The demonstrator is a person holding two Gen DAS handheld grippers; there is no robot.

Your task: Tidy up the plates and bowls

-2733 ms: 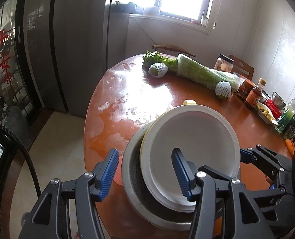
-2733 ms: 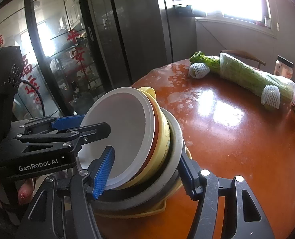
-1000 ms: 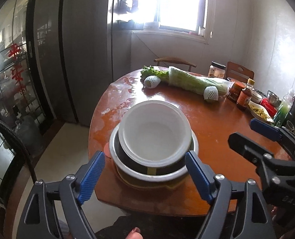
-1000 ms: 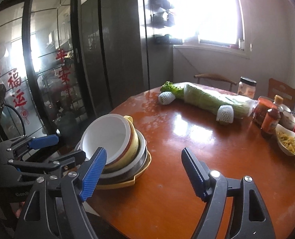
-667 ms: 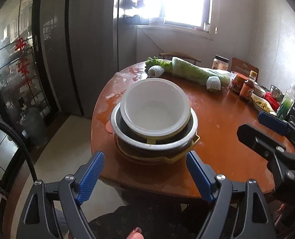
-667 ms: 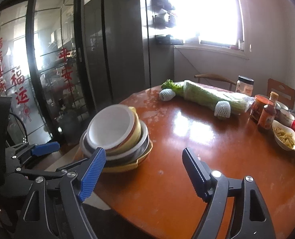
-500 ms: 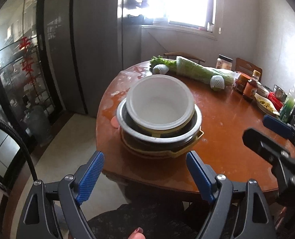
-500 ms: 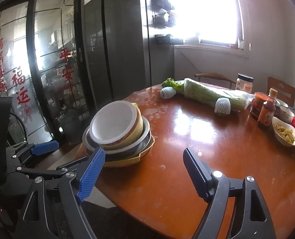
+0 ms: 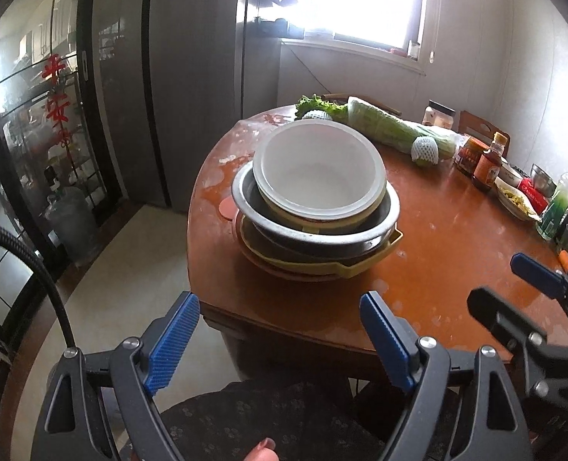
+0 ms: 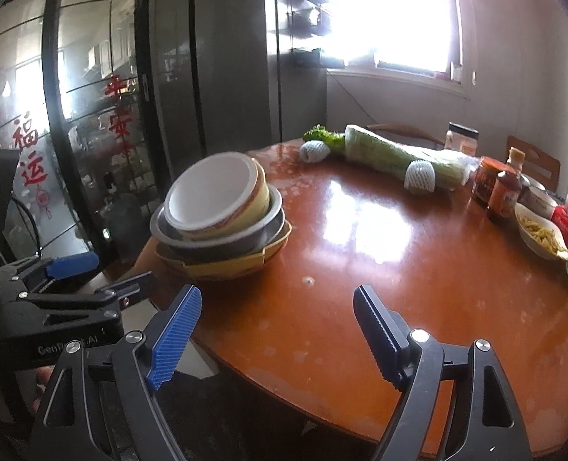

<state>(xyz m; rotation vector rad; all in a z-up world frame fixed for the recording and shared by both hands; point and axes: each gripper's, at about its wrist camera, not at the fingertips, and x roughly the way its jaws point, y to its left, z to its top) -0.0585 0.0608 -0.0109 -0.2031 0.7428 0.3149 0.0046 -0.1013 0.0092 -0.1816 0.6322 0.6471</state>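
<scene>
A stack of dishes stands near the left edge of the round brown table [image 9: 449, 269]. On top is a white bowl [image 9: 318, 171], tilted, in a yellow bowl [image 10: 259, 201], then a metal bowl [image 9: 284, 226], then a yellow plate [image 9: 360, 267]. The stack shows in the right wrist view too, with the white bowl [image 10: 211, 194] leaning left. My left gripper [image 9: 280, 330] is open and empty, off the table's near edge. My right gripper [image 10: 272, 322] is open and empty, over the near edge. Each gripper shows in the other's view.
Bagged greens [image 9: 391, 125] and foam-netted fruits [image 9: 424, 148] lie at the far side. Jars and sauce bottles [image 9: 485, 167], a dish of food [image 9: 516, 201] and cans stand at the right. A fridge and glass doors are at the left. A chair [image 9: 479, 128] is behind.
Both grippers have let go of the stack and pulled back and away from it, open. The stack now stands on the table by itself.
</scene>
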